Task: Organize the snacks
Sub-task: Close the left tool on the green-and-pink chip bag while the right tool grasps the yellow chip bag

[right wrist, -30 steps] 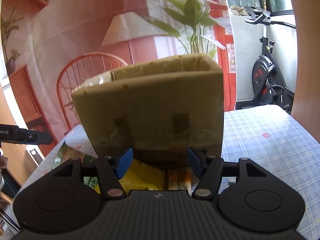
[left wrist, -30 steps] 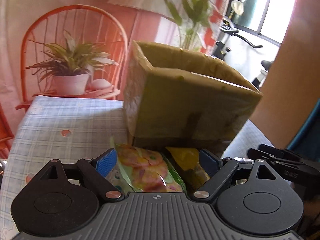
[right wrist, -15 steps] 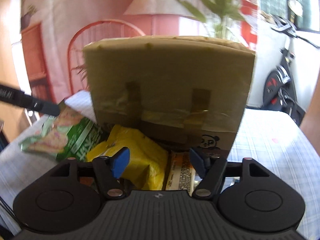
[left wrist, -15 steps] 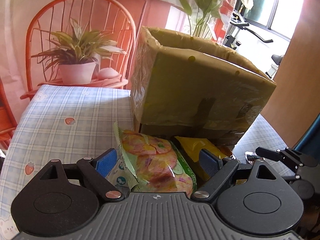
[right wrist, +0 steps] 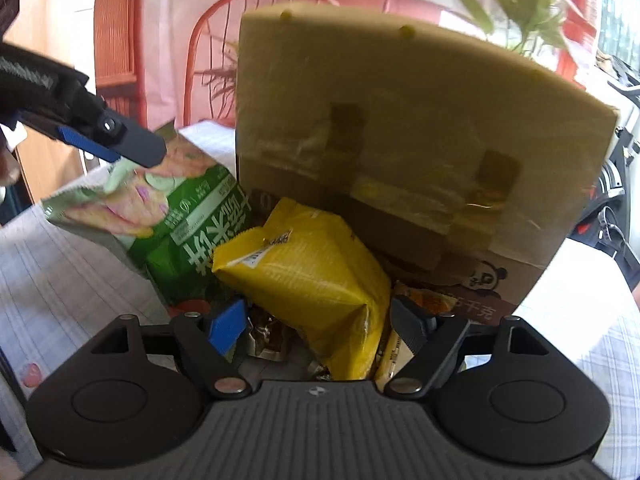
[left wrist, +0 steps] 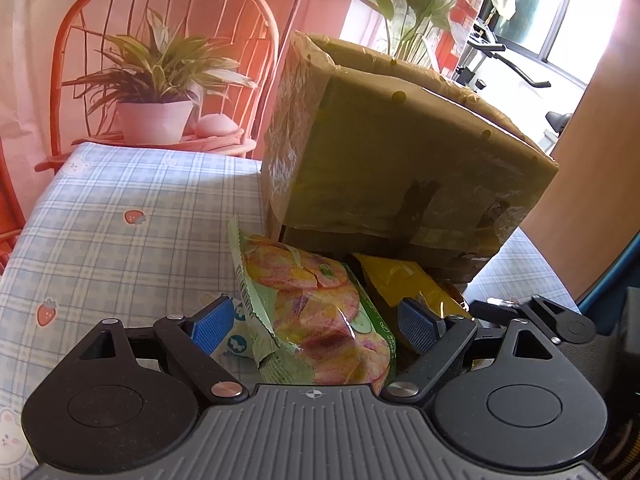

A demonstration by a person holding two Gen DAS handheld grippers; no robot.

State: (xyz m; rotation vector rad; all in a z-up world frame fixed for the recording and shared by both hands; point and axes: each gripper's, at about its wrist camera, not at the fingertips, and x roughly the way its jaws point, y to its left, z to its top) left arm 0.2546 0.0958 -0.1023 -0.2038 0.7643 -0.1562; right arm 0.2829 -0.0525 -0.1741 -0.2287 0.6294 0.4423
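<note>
Nearest to us, the right gripper (right wrist: 318,318) sits low over the snack pile with its jaws released. They have just been opening, and the yellow bag (right wrist: 316,276) lies between them, with neither pad pressing on it. In the right wrist view a smaller orange packet (right wrist: 420,304) peeks out beside the yellow bag at about four o'clock, half hidden by the right finger.

Our left gripper (left wrist: 314,322) is also spread wide, straddling the green bag (left wrist: 320,316) printed with pink crackers. The bag's crimped edge lies near the left pad, but we see no squeeze on it. From the right wrist view, the left gripper's fingers (right wrist: 132,146) hang over the top of that same green bag, at ten o'clock from the yellow one.

The two bags lie side by side and touching on the checked tabletop (left wrist: 120,220). Just beyond them, at twelve o'clock, stands the cardboard box (left wrist: 400,160), open at the top. The snacks lean up against its foot.

We judge the step to be the reach before the pick: both grippers are placed around a bag, and nothing is lifted yet. Next we should close each pair of jaws gently on the puffy film, gripping the body and not a slippery seam. Then we must lift high enough to clear the tall box wall before dropping the bags inside.
</note>
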